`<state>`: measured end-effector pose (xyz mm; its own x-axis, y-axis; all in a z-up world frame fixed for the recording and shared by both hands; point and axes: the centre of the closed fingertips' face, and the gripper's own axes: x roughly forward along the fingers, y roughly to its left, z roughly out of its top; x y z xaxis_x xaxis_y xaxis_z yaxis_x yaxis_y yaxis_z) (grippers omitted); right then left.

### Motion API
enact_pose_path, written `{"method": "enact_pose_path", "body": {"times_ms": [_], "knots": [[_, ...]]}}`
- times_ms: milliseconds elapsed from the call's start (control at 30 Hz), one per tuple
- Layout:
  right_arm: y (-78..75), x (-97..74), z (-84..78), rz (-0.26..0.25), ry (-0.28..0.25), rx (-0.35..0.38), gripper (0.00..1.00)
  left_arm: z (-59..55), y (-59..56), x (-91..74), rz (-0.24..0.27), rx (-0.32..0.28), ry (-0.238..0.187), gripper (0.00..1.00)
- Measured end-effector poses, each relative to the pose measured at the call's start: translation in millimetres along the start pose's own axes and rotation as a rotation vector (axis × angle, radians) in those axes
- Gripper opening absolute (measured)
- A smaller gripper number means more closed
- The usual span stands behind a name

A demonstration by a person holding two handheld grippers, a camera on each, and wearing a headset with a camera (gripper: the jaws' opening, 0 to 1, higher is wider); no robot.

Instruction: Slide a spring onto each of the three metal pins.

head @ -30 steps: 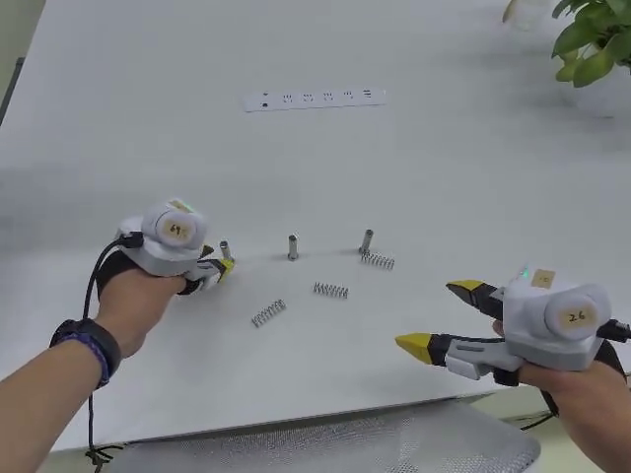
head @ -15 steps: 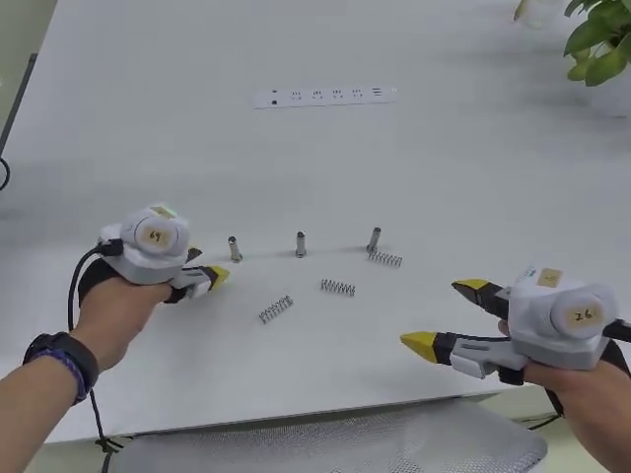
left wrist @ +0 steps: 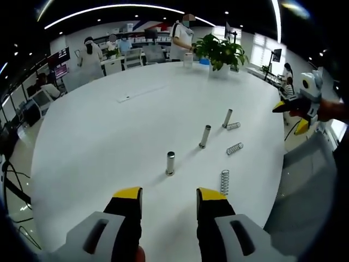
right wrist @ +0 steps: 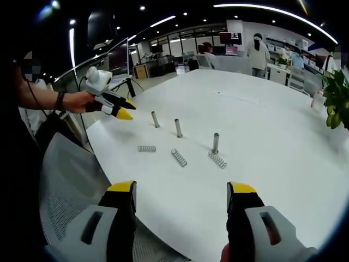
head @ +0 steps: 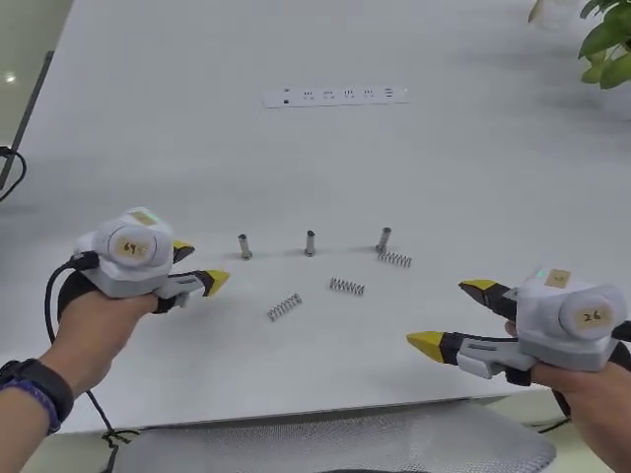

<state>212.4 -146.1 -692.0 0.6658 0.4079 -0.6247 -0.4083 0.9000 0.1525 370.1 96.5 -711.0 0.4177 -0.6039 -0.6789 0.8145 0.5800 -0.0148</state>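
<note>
spring (head: pixel 284 306) near left tool (head: pixel 199 264), not touching

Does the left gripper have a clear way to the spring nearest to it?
Probably yes. The left gripper is open, and bare table lies between it and the nearest spring; the closest pin stands off to one side.

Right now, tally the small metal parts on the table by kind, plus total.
metal pins: 3, all upright, none with a spring on
springs: 3, all lying loose
Total: 6
</note>
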Motion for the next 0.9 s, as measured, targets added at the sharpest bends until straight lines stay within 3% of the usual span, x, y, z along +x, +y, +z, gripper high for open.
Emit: {"method": "enact_pose_path", "body": {"times_ms": [400,900], "knots": [[-1.0,3.6,2.4,0.009,0.000,-0.005,0.66,7.3,-6.8,-22.9,0.004,-0.024,-0.055,0.41],[-1.5,5.0,3.3,0.010,0.004,-0.006,0.66,-2.5,-18.3,-47.2,0.001,-0.049,-0.081,0.53]]}}
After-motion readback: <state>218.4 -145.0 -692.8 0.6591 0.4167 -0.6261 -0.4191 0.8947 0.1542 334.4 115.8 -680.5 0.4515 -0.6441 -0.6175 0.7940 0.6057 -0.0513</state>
